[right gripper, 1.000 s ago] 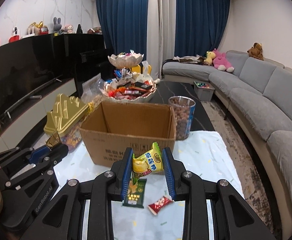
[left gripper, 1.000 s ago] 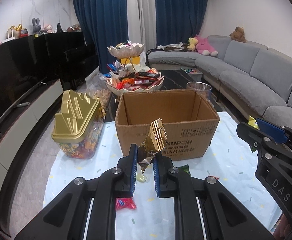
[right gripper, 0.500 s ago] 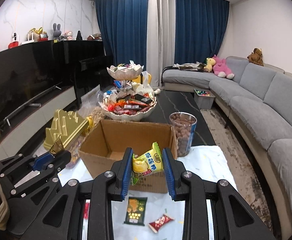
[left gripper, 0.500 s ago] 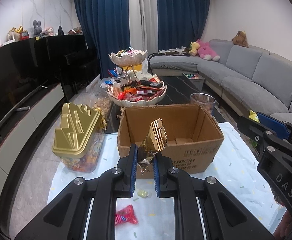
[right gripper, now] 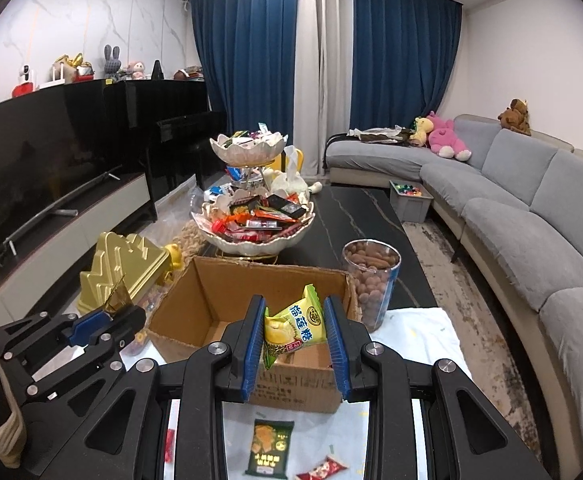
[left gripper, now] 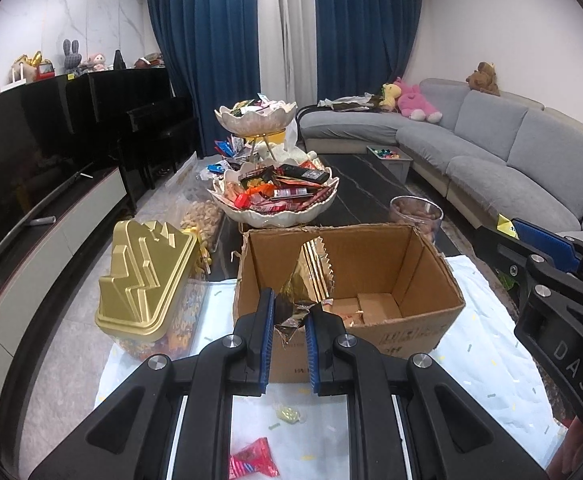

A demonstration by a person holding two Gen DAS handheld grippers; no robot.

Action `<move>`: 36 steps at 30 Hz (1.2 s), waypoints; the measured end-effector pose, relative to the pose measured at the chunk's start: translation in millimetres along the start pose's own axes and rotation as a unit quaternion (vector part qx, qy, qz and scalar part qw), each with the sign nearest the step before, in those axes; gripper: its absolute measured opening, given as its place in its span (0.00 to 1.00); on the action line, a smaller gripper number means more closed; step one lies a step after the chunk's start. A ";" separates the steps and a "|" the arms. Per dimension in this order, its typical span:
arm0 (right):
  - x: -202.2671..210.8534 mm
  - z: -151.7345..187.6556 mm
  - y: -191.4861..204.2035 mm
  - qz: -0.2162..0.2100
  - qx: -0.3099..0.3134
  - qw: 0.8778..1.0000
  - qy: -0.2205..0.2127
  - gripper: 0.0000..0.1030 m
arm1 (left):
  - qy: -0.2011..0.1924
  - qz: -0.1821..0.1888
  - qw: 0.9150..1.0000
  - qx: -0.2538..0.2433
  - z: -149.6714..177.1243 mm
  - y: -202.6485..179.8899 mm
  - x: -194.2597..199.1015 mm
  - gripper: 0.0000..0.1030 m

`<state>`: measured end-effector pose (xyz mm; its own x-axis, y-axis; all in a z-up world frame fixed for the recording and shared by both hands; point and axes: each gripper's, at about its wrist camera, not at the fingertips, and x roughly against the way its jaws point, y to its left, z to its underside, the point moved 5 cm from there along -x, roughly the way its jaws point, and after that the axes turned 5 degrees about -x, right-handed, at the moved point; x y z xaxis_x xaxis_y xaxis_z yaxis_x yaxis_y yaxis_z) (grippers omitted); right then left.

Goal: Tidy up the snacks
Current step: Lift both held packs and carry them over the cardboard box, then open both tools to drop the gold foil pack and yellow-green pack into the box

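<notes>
My left gripper (left gripper: 288, 314) is shut on a gold foil snack wrapper (left gripper: 310, 276), held above the near edge of the open cardboard box (left gripper: 431, 280). My right gripper (right gripper: 294, 320) is shut on a yellow-green candy packet (right gripper: 295, 322), held above the box's near edge (right gripper: 195, 280). The left gripper with its gold wrapper also shows at the left of the right wrist view (right gripper: 119, 308). The right gripper shows at the right of the left wrist view (left gripper: 539, 248). A few wrapped items lie on the box floor (left gripper: 355, 312).
A gold-lidded candy jar (left gripper: 143, 280) stands left of the box. A two-tier bowl of snacks (left gripper: 275, 196) and a clear jar of nuts (right gripper: 371, 280) stand behind it. Loose snacks lie on the white cloth: a red candy (left gripper: 251, 460), a green packet (right gripper: 269, 442), a red-white candy (right gripper: 323, 470).
Both grippers have risen and moved forward toward the box, so that its inside now shows. Each still holds its snack.
</notes>
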<state>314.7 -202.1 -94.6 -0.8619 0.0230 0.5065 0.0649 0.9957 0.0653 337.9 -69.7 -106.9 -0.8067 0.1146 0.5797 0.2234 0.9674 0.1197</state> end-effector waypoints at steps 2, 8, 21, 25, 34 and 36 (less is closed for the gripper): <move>-5.7 -1.5 -0.1 0.000 0.000 1.000 0.002 0.30 | 0.002 0.000 1.000 0.000 -1.8 1.0 -5.0 0.15; -20.7 -2.7 -0.4 -0.001 -0.002 1.000 0.008 0.30 | 0.007 0.001 1.000 0.000 -4.2 2.2 -19.1 0.15; -58.3 -6.5 -4.4 0.003 -0.002 1.000 0.024 0.30 | 0.020 0.004 1.000 0.001 -10.0 4.0 -52.5 0.15; -68.8 -5.7 -4.3 0.003 -0.004 1.000 0.030 0.30 | 0.023 0.006 1.000 0.002 -12.5 4.8 -63.3 0.15; -89.6 -4.2 -3.8 0.003 -0.002 0.999 0.044 0.30 | 0.033 0.012 0.999 0.001 -12.1 3.6 -84.0 0.15; -94.0 -3.8 -4.7 0.003 -0.003 0.999 0.049 0.30 | 0.036 0.014 0.999 0.000 -12.2 2.7 -88.5 0.15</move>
<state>397.3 -209.3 -139.3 -0.8076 0.0191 0.5894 0.0730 0.9950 0.0678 416.7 -80.0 -148.1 -0.7590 0.1257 0.6389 0.2456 0.9640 0.1021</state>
